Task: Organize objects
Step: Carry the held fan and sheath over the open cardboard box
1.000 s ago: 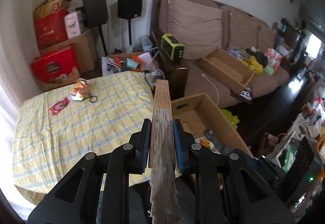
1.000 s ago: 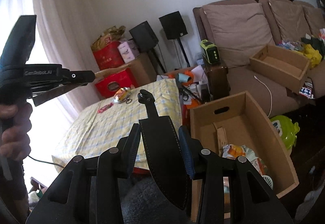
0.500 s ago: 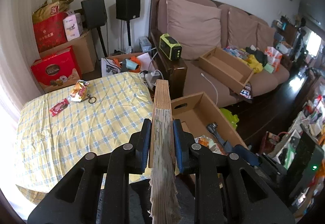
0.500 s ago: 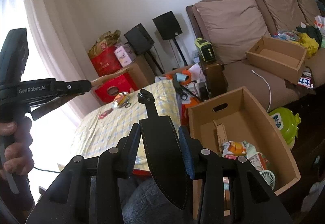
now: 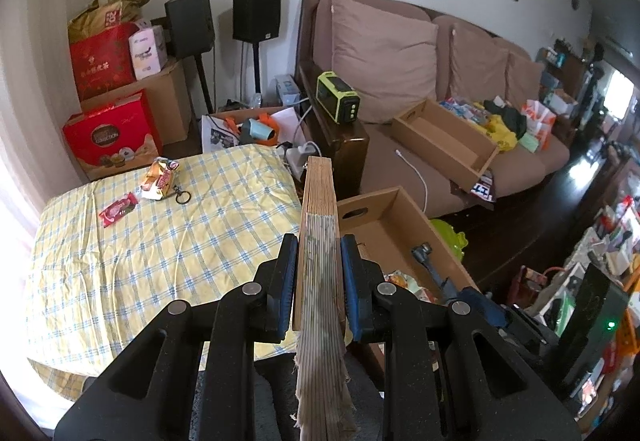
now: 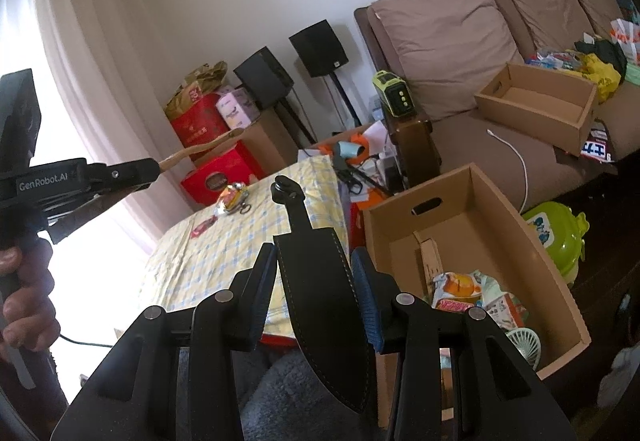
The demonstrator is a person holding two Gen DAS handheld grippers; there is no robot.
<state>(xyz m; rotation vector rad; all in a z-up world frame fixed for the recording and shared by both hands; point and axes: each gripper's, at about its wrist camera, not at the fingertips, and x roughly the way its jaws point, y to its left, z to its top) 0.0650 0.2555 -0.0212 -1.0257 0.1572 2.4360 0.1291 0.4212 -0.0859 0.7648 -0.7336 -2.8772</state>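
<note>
My left gripper is shut on a folded wooden fan, which stands on edge between the pads and points away over the yellow checked cloth. My right gripper is shut on a black leather sheath whose strap and snap stick out ahead. In the right wrist view the left gripper is at the far left in a person's hand, with the fan sticking out of it. An open cardboard box with packets inside sits below and to the right of both grippers.
On the cloth lie a snack packet, a key ring and a red packet. A second cardboard box rests on the brown sofa. Speakers, red gift boxes and clutter stand along the wall.
The right wrist view has rolled a little, and the open box and cloth now look tilted. Both grips are unchanged and the left view has barely shifted.
</note>
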